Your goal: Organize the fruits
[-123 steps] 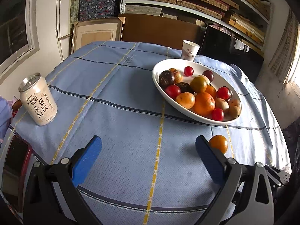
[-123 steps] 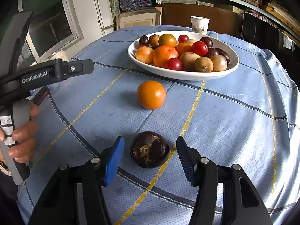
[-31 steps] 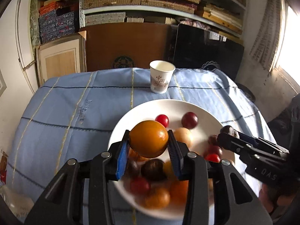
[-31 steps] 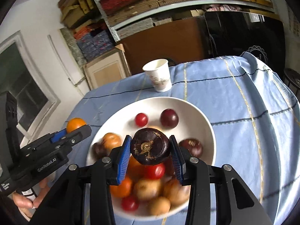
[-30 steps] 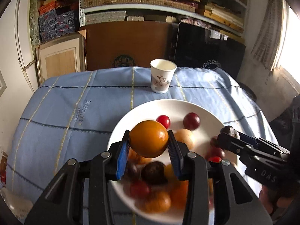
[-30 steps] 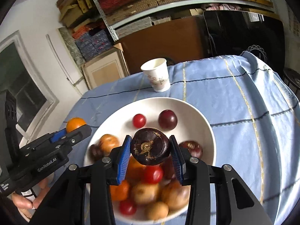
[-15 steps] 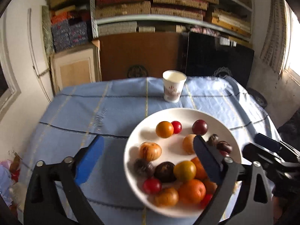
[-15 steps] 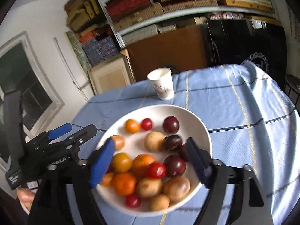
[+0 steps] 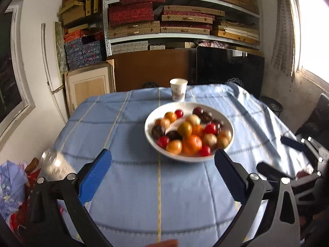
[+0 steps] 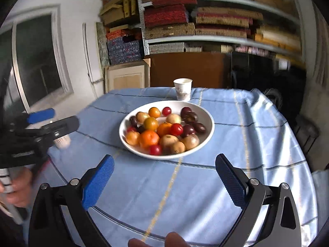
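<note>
A white bowl (image 9: pixel 229 126) full of several oranges, red, brown and dark purple fruits stands on the blue tablecloth; it also shows in the right wrist view (image 10: pixel 210 131). My left gripper (image 9: pixel 163 170) is open and empty, held back from the bowl's near side. My right gripper (image 10: pixel 164 174) is open and empty, also held back from the bowl. An orange (image 10: pixel 149 138) lies near the bowl's front; a dark purple fruit (image 10: pixel 191 117) lies at its back right. The right gripper shows at the right edge of the left wrist view (image 9: pixel 287 152).
A paper cup (image 9: pixel 178 89) stands behind the bowl, also in the right wrist view (image 10: pixel 183 89). A drink can (image 9: pixel 54 164) stands at the table's left edge. The left gripper (image 10: pixel 47 121) shows at the left of the right wrist view. Shelves and boards stand behind the table.
Both grippers held fruit over the bowl a second ago, an orange left and a dark purple fruit right. Both opened, the fruits lie in the bowl, and both grippers have drawn back.
</note>
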Action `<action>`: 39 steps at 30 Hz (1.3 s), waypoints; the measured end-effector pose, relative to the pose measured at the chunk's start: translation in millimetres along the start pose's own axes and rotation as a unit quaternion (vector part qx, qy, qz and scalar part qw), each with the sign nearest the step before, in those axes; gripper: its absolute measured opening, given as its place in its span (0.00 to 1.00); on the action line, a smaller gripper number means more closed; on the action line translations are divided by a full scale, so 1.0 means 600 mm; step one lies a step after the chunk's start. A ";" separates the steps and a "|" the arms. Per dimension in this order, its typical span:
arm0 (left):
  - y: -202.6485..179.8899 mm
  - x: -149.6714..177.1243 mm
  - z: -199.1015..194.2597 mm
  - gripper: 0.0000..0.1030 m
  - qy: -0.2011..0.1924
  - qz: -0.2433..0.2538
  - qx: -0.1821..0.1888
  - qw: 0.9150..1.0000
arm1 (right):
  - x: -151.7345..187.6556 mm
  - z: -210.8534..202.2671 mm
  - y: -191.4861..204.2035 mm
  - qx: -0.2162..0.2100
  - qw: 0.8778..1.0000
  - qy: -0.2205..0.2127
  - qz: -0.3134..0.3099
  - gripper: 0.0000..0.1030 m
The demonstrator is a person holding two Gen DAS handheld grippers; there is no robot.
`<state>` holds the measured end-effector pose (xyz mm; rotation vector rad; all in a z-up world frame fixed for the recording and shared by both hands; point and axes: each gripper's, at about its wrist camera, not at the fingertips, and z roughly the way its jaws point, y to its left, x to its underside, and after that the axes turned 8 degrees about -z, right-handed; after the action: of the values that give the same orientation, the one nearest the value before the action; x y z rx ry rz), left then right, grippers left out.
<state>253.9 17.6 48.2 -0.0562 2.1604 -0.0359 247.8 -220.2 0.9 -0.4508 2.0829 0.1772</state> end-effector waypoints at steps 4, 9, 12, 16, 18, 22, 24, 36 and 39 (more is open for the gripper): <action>0.009 0.047 -0.016 0.95 0.006 0.010 -0.011 1.000 | 0.025 -0.016 0.015 -0.011 1.000 0.000 -0.006 0.97; 0.022 0.079 -0.011 0.95 0.012 0.007 -0.006 1.000 | 0.048 -0.034 0.013 -0.013 1.000 -0.002 0.001 0.97; 0.024 0.087 0.011 0.95 0.024 -0.002 -0.005 1.000 | 0.055 -0.028 0.006 -0.002 1.000 -0.003 0.009 0.97; 0.027 0.097 0.035 0.95 0.052 -0.013 -0.003 0.999 | 0.065 -0.014 -0.001 0.006 1.000 0.013 0.014 0.97; 0.026 0.099 0.035 0.95 0.047 -0.008 -0.012 0.999 | 0.067 -0.010 -0.001 0.005 1.000 0.017 0.012 0.97; 0.025 0.100 0.032 0.95 0.040 -0.006 -0.014 0.999 | 0.070 -0.008 0.004 0.003 1.000 0.020 0.007 0.97; 0.027 0.100 0.033 0.95 0.043 -0.010 -0.012 0.999 | 0.070 -0.006 0.005 0.003 1.000 0.023 0.005 0.97; 0.025 0.103 0.036 0.95 0.039 -0.005 -0.027 0.999 | 0.076 0.000 0.007 0.002 1.000 0.030 0.006 0.97; 0.024 0.104 0.034 0.95 0.038 -0.002 -0.031 0.999 | 0.077 0.002 0.006 0.002 0.999 0.033 0.006 0.97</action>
<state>236.1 28.2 -15.6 -0.0952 2.2368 0.0274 225.8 -227.9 -39.0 -0.4460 2.1509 0.1670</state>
